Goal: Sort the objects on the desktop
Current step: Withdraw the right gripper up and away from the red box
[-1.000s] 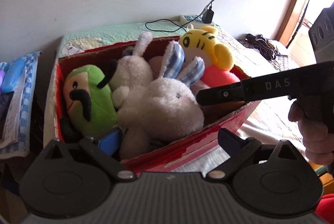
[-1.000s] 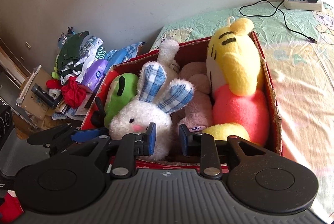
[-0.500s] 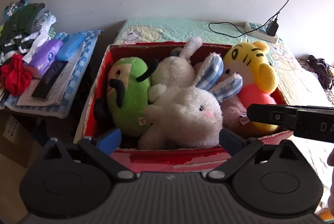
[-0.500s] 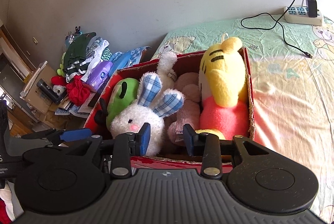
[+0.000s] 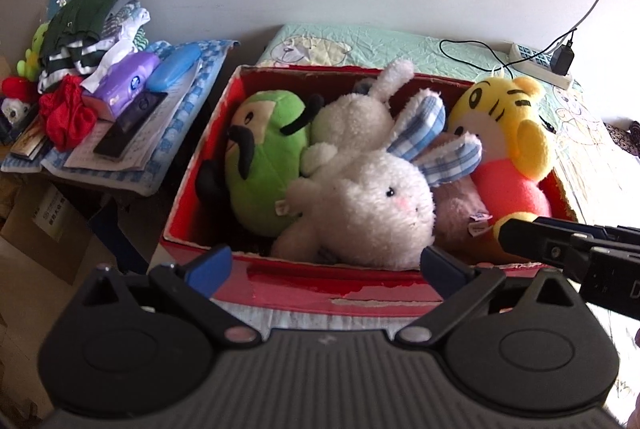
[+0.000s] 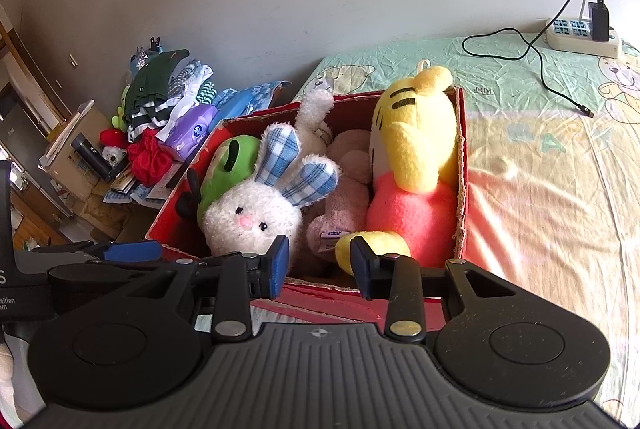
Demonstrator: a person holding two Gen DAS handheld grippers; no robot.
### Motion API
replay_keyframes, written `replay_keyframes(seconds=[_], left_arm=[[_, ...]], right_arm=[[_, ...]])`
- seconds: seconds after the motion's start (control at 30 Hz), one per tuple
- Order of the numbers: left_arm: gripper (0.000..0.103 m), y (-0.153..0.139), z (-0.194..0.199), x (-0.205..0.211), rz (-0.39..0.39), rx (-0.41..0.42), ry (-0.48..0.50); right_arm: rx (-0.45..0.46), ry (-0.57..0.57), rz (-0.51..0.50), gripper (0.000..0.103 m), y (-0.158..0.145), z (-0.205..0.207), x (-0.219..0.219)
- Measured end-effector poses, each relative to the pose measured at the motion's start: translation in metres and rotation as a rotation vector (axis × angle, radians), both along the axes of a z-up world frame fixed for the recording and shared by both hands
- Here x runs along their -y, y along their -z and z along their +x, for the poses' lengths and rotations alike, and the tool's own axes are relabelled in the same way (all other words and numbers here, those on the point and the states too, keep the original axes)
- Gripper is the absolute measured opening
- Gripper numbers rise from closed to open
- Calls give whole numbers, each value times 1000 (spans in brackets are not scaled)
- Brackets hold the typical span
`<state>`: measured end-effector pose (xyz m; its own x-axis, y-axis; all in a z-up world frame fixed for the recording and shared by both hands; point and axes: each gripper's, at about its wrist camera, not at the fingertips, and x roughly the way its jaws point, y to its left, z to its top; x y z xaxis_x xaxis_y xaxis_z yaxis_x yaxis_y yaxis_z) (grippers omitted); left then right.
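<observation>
Scanning from the left, you find a side table (image 5: 120,165) piled with clothes, a purple tissue pack (image 5: 126,85) and a blue case (image 5: 176,71). Next stands the red box (image 5: 320,285) on the bed (image 6: 560,189), holding a green plush (image 5: 266,157), a white rabbit (image 5: 372,205) and a yellow tiger (image 5: 508,125). Your left gripper (image 5: 326,265) hangs spread wide and empty before the box; your right gripper (image 6: 320,265) holds a narrower gap, gripping nothing.
</observation>
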<state>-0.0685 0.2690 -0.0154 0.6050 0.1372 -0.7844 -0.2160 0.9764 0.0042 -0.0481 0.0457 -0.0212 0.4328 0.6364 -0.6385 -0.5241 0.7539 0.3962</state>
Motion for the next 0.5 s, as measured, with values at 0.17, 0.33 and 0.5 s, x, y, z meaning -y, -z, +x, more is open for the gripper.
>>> replay_keyframes(seconds=[0.17, 0.33, 0.5], left_arm=[[101, 1, 0, 3, 9, -6, -1], [100, -8, -7, 8, 25, -1, 20], [101, -26, -11, 19, 27, 2, 30]], right_arm=[[-2, -8, 0, 37, 0, -3, 0], [35, -2, 7, 38, -6, -11, 3], [51, 30, 45, 45, -21, -15, 15]])
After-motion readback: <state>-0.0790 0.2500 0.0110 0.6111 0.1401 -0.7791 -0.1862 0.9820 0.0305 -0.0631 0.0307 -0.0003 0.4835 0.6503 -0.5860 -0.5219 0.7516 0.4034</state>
